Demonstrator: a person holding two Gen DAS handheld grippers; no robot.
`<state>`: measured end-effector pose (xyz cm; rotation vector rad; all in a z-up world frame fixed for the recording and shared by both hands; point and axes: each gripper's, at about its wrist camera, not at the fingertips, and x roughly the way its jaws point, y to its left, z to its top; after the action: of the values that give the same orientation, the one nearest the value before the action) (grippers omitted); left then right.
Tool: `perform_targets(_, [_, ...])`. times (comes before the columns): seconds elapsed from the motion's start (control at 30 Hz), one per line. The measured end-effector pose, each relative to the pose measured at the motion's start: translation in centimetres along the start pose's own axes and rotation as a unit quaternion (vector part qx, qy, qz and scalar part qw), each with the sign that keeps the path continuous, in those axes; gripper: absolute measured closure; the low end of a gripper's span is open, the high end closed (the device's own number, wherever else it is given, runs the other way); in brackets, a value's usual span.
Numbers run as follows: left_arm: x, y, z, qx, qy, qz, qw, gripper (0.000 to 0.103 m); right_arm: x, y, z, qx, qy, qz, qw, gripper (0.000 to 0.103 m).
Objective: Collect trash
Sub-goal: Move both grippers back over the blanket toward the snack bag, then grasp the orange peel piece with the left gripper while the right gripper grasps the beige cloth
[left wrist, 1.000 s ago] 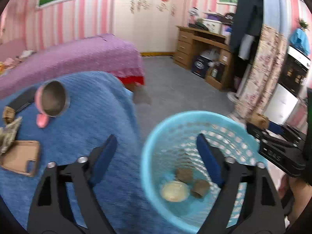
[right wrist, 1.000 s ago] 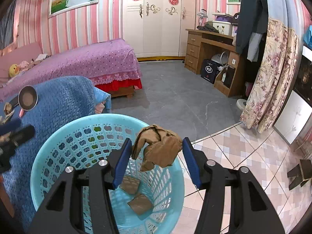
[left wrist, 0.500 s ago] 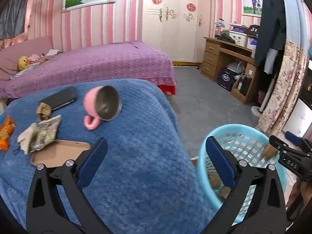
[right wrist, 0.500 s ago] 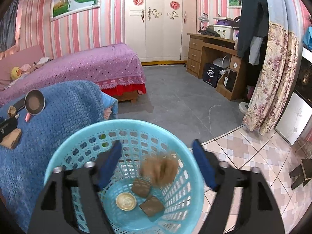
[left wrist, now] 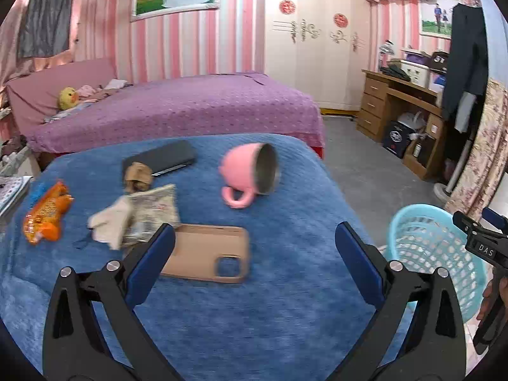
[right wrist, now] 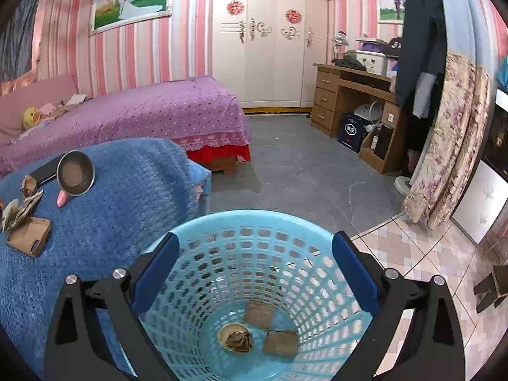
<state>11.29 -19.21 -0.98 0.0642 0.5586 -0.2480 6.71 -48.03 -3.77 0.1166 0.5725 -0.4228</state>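
My right tongs (right wrist: 254, 270), jaws opening and empty, hang over the light-blue perforated plastic basket (right wrist: 241, 225), lower centre; inside lie two brown paper scraps (right wrist: 260, 314), a crumpled brown wad (right wrist: 239, 339) on a round lid. Left tongs (left wrist: 254, 254) released above the blue-blanketed table (left wrist: 285, 301); pink mug (left wrist: 250, 171) lies tipped, empty.

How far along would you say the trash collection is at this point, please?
Done: several brown scraps lie in the blue basket. In hand: nothing; the right gripper is opening above the basket with nothing between its jaws, and the left gripper is open over the blue blanket. Left: crumpled newspaper, brown paper wad, orange snack wrapper.
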Motion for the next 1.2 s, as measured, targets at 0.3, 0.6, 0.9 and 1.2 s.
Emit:
perform_targets(0.3, [0.0,6.9,-0.5,0.009,-0.004,0.055,0.9984,0.006,0.1,5.3,0.7,-0.014,-0.002,0.022,1.000,0.008])
perform_targets(0.6, [1.9,13.1,-1.7,-0.021,0.016,0.076,0.9967,0.006,0.5,10.0,0.2,-0.022,0.006,0.042,0.999,0.008])
perform_targets(0.9, [3.7,19.3,-2.2,-0.020,0.033,0.144,0.9888,0.006,0.9,15.1,-0.3,-0.052,0.011,0.053,0.997,0.008])
perform_targets(1.2, [5.0,27.5,-2.9,-0.094,0.060,0.178,0.9778,0.024,1.0,19.0,-0.6,-0.076,0.016,0.073,0.994,0.008])
